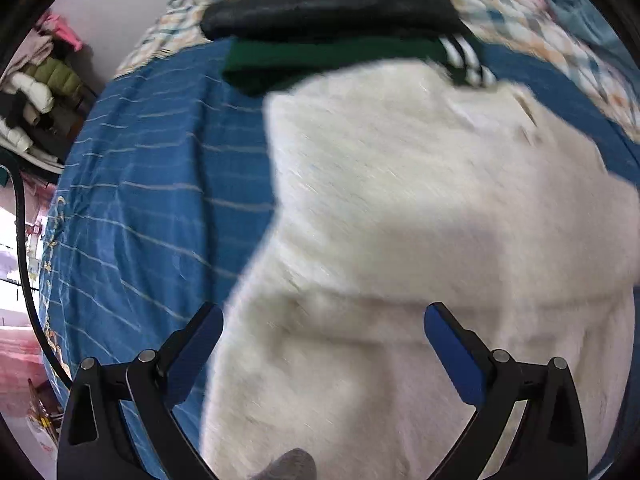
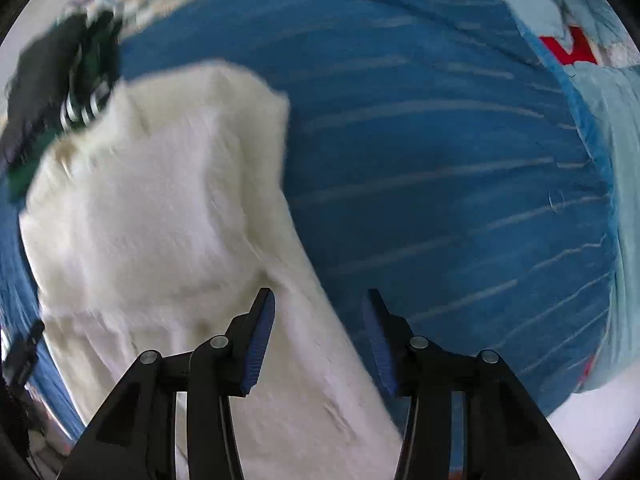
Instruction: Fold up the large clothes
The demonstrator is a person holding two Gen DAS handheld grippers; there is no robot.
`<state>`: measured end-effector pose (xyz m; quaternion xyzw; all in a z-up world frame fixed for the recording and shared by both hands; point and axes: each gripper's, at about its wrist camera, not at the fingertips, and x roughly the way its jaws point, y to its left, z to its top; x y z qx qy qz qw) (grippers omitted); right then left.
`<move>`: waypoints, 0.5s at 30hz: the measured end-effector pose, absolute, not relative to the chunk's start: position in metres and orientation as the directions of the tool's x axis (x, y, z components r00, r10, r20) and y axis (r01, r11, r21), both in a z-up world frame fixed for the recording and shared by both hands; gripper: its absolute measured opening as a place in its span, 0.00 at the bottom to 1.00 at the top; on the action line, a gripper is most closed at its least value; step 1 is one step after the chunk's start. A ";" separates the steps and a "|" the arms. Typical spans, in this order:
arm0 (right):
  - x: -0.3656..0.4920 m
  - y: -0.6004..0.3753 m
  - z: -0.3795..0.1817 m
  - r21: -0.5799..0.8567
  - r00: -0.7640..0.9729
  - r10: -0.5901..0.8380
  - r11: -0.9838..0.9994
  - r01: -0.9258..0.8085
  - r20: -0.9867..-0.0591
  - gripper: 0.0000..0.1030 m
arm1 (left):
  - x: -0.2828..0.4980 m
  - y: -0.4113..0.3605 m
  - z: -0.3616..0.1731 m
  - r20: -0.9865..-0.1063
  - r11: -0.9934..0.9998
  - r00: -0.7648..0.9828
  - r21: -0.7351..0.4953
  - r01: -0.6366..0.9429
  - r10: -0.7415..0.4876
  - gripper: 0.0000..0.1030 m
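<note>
A large cream fleecy garment (image 1: 420, 220) lies on the blue striped bedsheet (image 1: 152, 200), partly folded, with a fold line across its near part. My left gripper (image 1: 324, 316) hangs above the garment's near left edge, its jaws wide apart and nothing between the blue pads (image 1: 452, 356). In the right wrist view the same garment (image 2: 152, 220) fills the left half over the sheet (image 2: 440, 180). My right gripper (image 2: 318, 320) stands over the garment's right edge, jaws parted, pads (image 2: 260, 340) clear of the cloth. Both views are motion-blurred.
A stack of folded clothes, black (image 1: 332, 4) on dark green with a striped cuff (image 1: 464, 60), sits at the far end of the bed. A checked quilt (image 1: 540, 28) lies behind it. A light blue pillow (image 2: 624, 160) is at the right. Piled clothing (image 1: 36, 92) stands left of the bed.
</note>
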<state>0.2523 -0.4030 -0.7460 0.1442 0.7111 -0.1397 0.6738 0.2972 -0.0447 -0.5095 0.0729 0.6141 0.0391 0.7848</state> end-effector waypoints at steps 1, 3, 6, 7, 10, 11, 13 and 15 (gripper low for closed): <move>0.252 -0.401 -0.753 -0.008 -0.073 0.020 0.930 0.366 -0.997 0.47 | 0.297 -0.054 -0.516 -0.965 0.988 0.221 0.151 0.033 0.141 1.00; 0.257 -0.394 -0.767 -0.016 -0.095 0.013 0.955 0.296 -0.995 0.47 | 0.297 -0.077 -0.530 -0.973 0.991 0.199 0.124 0.041 0.114 1.00; 0.276 -0.385 -0.803 -0.092 -0.127 -0.068 0.977 0.191 -0.990 0.47 | 0.302 -0.110 -0.548 -0.976 0.994 0.205 0.090 0.059 0.077 1.00; 0.283 -0.386 -0.819 -0.083 -0.140 -0.057 0.979 0.185 -0.988 0.47 | 0.304 -0.125 -0.558 -0.978 0.994 0.195 0.086 0.063 0.073 1.00; 0.295 -0.389 -0.851 -0.010 -0.153 0.020 0.981 0.194 -0.988 0.46 | 0.308 -0.152 -0.583 -0.977 0.989 0.167 0.140 0.044 0.131 1.00; 0.297 -0.391 -0.851 0.006 -0.133 0.033 0.980 0.199 -0.991 0.45 | 0.309 -0.157 -0.586 -0.970 0.984 0.178 0.175 0.031 0.167 1.00; 0.292 -0.407 -0.838 0.083 -0.039 0.096 0.963 0.256 -0.995 0.27 | 0.308 -0.160 -0.587 -0.958 0.979 0.203 0.204 -0.005 0.201 1.00; 0.278 -0.434 -0.829 0.146 0.035 0.144 0.912 0.384 -0.989 0.27 | 0.306 -0.162 -0.587 -0.955 0.979 0.215 0.204 -0.025 0.205 1.00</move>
